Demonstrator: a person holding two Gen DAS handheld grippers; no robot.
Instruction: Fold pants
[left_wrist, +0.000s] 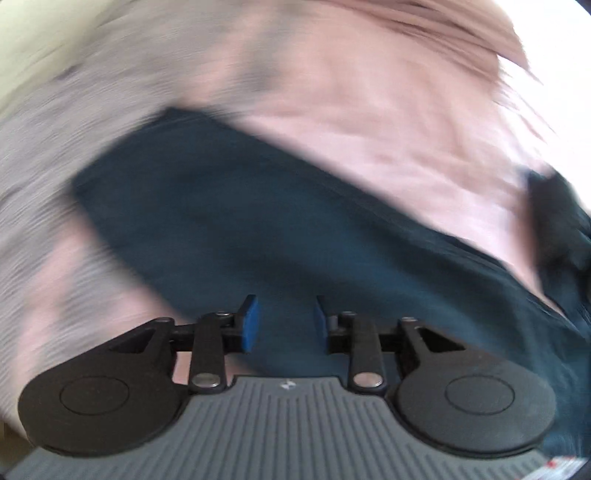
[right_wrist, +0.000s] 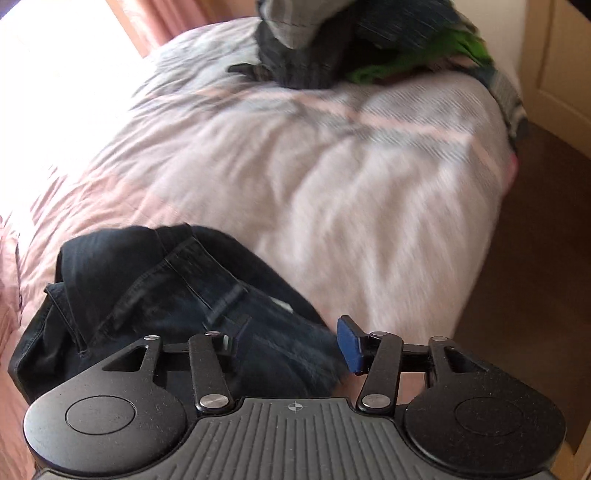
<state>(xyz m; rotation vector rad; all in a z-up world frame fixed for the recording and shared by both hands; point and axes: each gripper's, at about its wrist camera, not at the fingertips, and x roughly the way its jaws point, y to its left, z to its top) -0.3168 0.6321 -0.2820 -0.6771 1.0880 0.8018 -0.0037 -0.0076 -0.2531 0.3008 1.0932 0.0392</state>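
Dark blue pants (left_wrist: 258, 221) lie flat as a long band across the pink bedcover (left_wrist: 369, 129) in the blurred left wrist view. My left gripper (left_wrist: 284, 325) hovers over them, its blue pads (left_wrist: 249, 325) apart with nothing pinched between them. In the right wrist view the waistband end of the pants (right_wrist: 147, 280) is bunched at the lower left. My right gripper (right_wrist: 291, 347) stands open over that cloth. Its right blue pad (right_wrist: 349, 343) shows plainly, while the left pad is lost against the dark fabric.
A heap of dark and grey clothes (right_wrist: 306, 48) with a green garment (right_wrist: 424, 55) sits at the far end of the bed. The bed's edge drops to brown carpet (right_wrist: 535, 258) on the right. A cream door (right_wrist: 554, 74) stands beyond.
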